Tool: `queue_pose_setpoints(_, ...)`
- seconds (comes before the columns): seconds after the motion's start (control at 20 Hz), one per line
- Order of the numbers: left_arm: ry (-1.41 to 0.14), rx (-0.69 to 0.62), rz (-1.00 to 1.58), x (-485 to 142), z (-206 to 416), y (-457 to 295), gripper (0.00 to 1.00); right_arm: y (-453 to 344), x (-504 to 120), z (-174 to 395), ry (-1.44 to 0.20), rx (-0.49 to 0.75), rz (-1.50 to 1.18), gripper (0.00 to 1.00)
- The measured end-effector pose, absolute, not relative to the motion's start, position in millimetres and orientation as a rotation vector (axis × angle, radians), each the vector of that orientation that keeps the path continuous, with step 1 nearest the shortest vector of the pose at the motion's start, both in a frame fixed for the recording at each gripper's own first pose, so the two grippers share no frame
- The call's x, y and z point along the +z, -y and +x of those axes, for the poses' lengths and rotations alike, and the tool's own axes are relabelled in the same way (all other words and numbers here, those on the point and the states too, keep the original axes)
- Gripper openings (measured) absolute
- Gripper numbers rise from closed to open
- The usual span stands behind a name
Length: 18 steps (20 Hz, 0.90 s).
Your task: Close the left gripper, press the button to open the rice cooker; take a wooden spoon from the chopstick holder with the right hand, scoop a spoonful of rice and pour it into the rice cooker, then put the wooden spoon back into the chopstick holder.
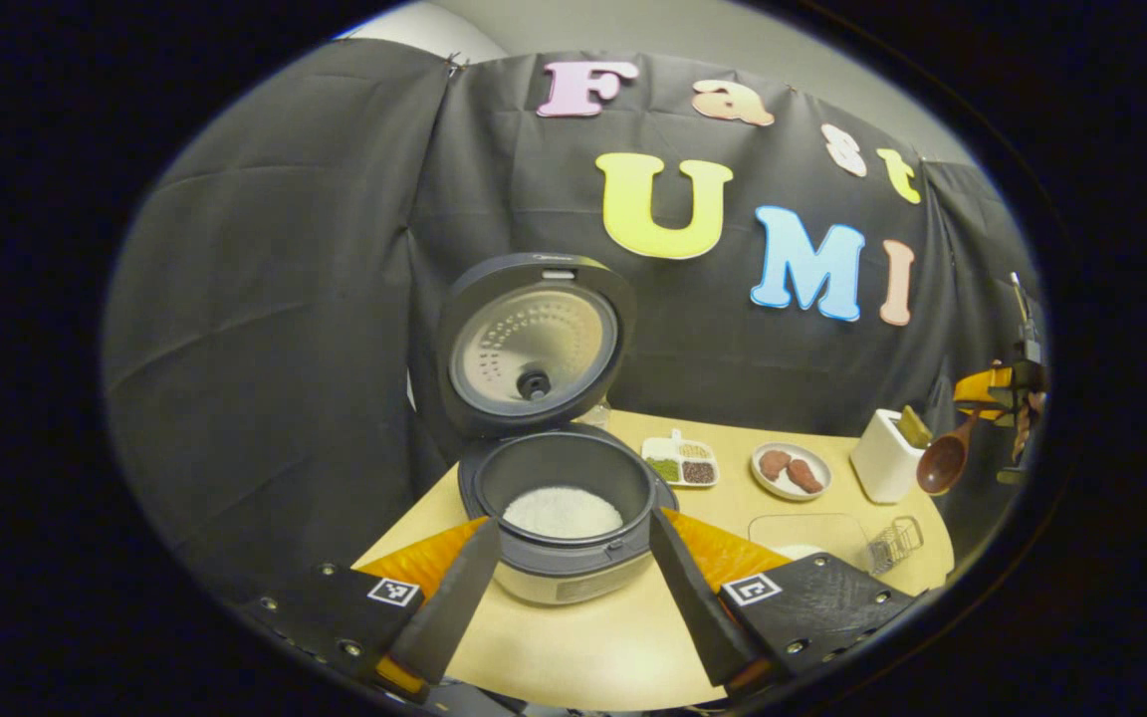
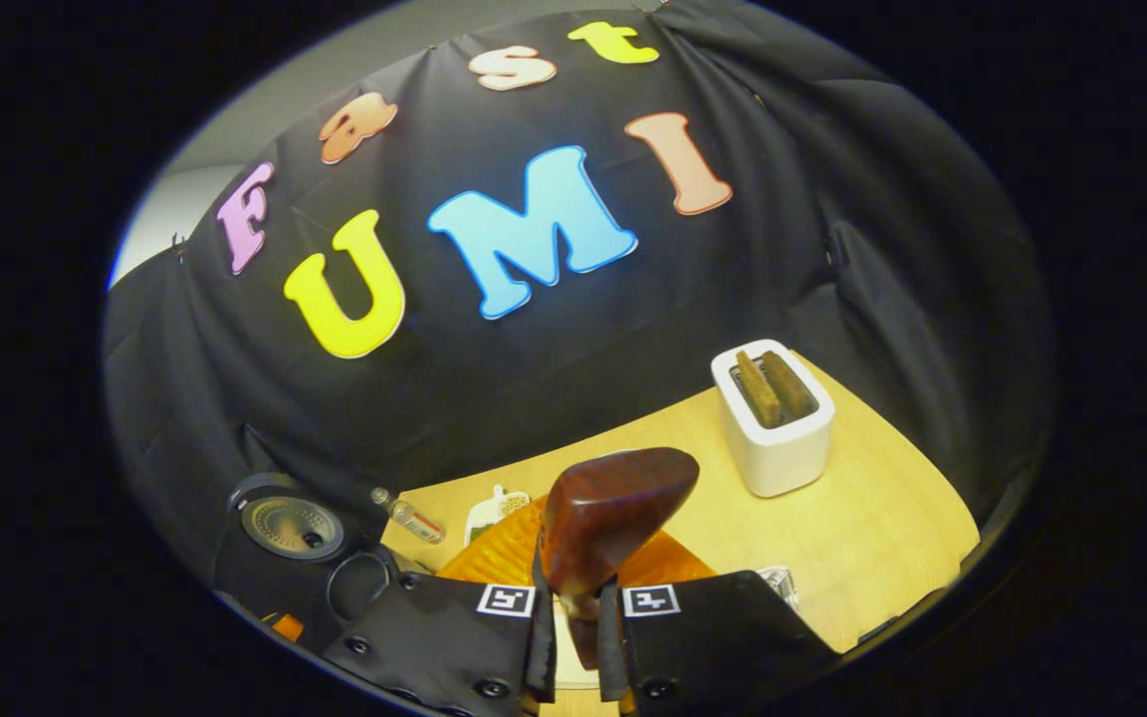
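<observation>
Rice cooker (image 1: 559, 518) left on table (image 1: 583, 647), plate (image 1: 791, 470) right of it, chopstick holder (image 1: 887, 456) farther right

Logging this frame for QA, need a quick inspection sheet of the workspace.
Surface: light wooden table, bare in front.
Job's things: rice cooker lid up, rice inside; wooden spoon held bowl-up; white chopstick holder upright, two wooden handles in it.
Clutter: divided dish of grains, plate of brownish food, clear container, small wire basket, small bottle.
Grippers: left gripper fingers apart, straddling the cooker's front; right gripper shut on the spoon's handle.
Cables: nothing seen.
Surroundings: black cloth wall.
</observation>
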<state>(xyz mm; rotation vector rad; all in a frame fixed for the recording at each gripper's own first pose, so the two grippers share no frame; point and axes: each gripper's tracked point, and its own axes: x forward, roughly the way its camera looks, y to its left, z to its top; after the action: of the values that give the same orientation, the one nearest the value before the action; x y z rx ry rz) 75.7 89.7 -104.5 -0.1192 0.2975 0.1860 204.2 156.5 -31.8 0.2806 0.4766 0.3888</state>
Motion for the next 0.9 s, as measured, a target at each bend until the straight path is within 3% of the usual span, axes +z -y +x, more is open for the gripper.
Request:
queue_pose_setpoints(0.5,-0.315,0.191,0.005,-125.6,68.9,-135.6,0.92,-224.9,-87.7,187.3,-0.506,0.448,0.050,0.18)
queue_pose_setpoints(0.55,-0.316,0.196,0.013,-125.9,69.6,-140.2,0.94,-231.2,-95.0,185.3,-0.515,0.451,0.041,0.14)
queue_pose_setpoints(0.6,-0.311,0.194,0.015,-124.5,68.9,-141.4,0.93,-236.6,-100.2,183.7,-0.519,0.458,0.031,0.18)
queue_pose_setpoints(0.85,-0.304,0.188,0.008,-125.5,69.0,-153.2,0.93,-252.7,-146.0,179.4,-0.555,0.445,-0.065,0.16)
queue_pose_setpoints(0.9,-0.303,0.188,0.008,-126.7,70.2,-154.3,0.94,-254.2,-152.0,181.7,-0.558,0.437,-0.076,0.20)
